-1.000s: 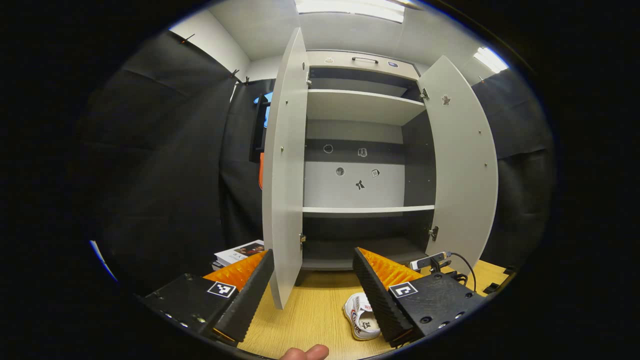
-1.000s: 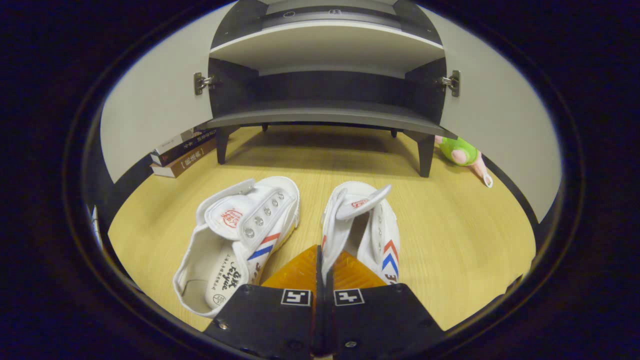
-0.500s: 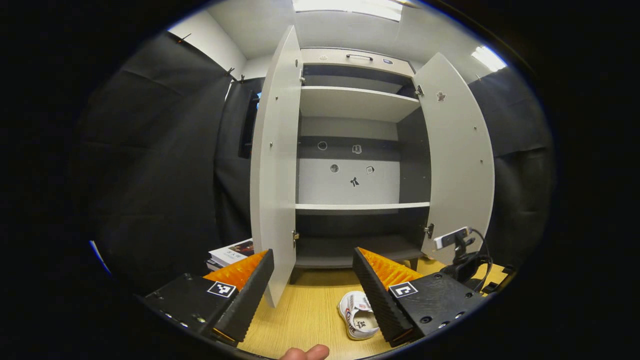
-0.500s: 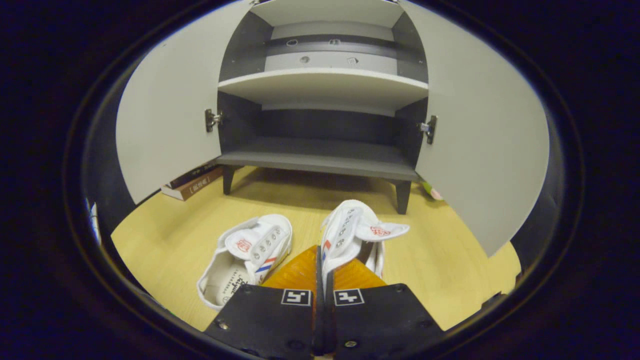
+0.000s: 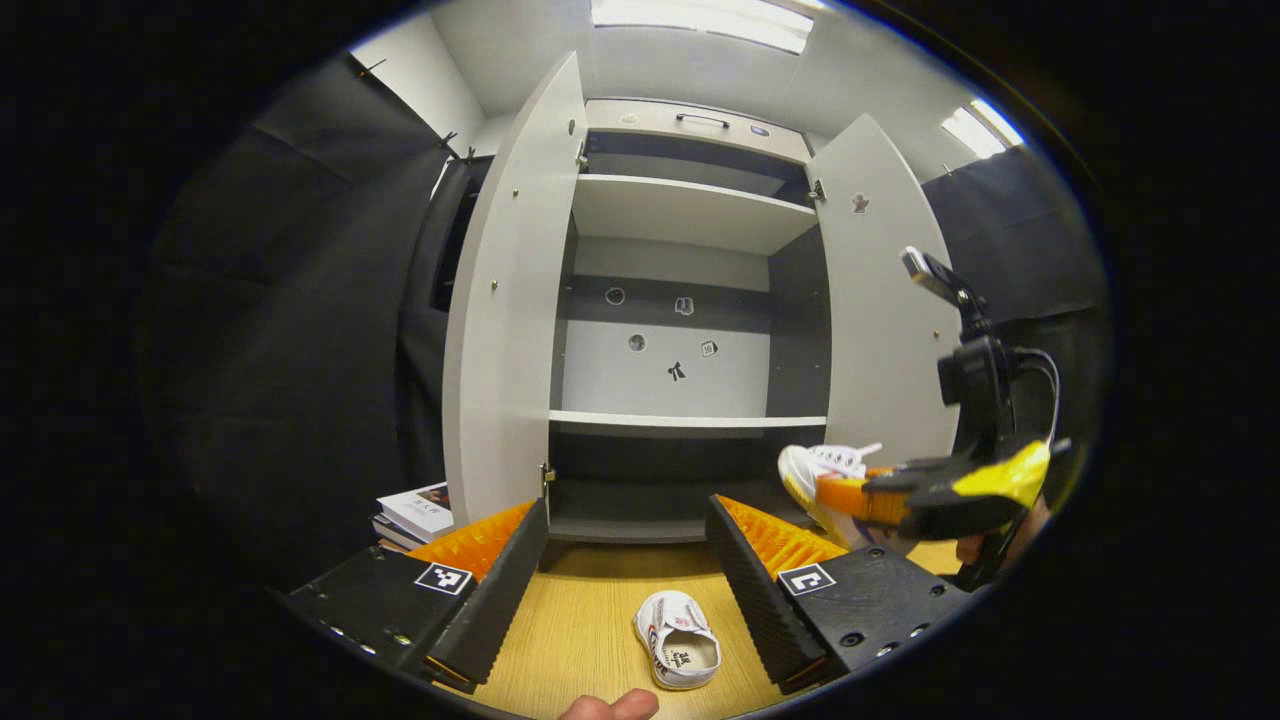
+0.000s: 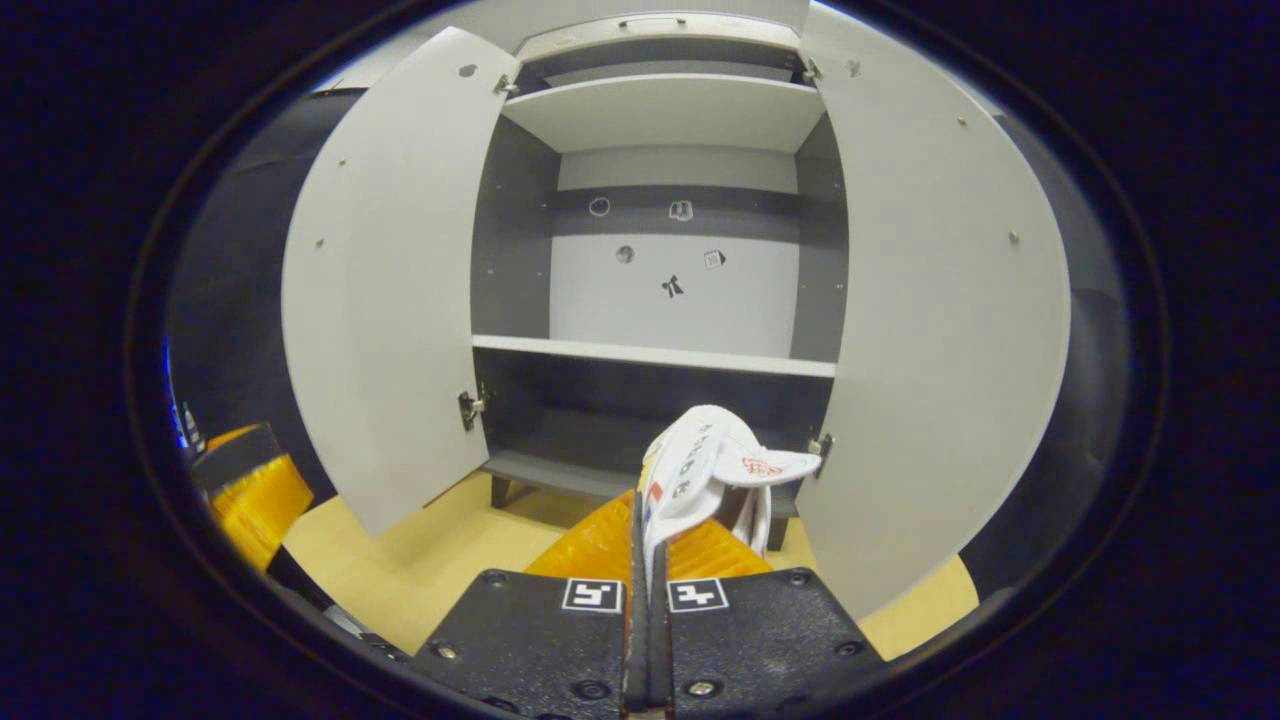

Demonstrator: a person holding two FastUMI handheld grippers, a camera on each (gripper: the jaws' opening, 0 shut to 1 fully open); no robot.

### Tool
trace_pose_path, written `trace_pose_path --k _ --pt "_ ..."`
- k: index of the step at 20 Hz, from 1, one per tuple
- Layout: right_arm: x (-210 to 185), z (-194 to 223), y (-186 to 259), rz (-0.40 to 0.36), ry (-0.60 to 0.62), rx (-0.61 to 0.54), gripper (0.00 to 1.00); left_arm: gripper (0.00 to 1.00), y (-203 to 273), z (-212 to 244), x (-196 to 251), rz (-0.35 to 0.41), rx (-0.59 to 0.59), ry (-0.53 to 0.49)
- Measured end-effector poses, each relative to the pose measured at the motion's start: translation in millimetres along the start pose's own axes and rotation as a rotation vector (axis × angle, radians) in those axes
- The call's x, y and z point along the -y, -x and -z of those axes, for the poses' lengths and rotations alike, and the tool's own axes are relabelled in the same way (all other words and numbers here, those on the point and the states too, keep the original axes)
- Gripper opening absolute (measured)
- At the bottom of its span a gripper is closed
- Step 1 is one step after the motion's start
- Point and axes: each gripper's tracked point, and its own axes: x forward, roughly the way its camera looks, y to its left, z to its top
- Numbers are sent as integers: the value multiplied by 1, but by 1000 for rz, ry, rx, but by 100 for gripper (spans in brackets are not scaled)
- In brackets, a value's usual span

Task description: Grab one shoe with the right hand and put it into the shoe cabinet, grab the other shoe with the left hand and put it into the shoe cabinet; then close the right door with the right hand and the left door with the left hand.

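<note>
A white shoe [image 6: 712, 455] with red and blue stripes hangs in the air, my right gripper [image 6: 640, 512] shut on its side wall. It is in front of the open shoe cabinet [image 6: 660, 350], level with the dark bottom compartment [image 6: 570, 440]. In the left gripper view the same shoe [image 5: 815, 462] shows at the right in the right gripper [image 5: 838, 496], near the right door [image 5: 880, 330]. The other white shoe [image 5: 680, 650] lies on the wooden table [image 5: 590, 640], below and between the fingers of my open left gripper [image 5: 625, 510].
Both cabinet doors stand wide open, the left door [image 6: 390, 300] and the right door [image 6: 940, 320]. A stack of books [image 5: 415, 510] lies on the table left of the cabinet. My left gripper [image 6: 250, 490] shows low at the left edge of the right gripper view.
My right gripper has lifted its shoe off the table, up to the cabinet's lower opening. The other shoe stays on the table. My left gripper stays open and has shifted slightly.
</note>
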Motion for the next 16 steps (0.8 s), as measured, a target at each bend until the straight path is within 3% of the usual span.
trace_pose_path --k 4,10,16 --pt "14 -60 -25 12 7 54 4 95 1 0 2 8 0 -12" --pt "17 -141 -101 27 61 73 4 95 4 5 2 20 -20 -27" --pt "26 -161 -200 72 73 -75 4 95 7 13 -3 11 -42 0"
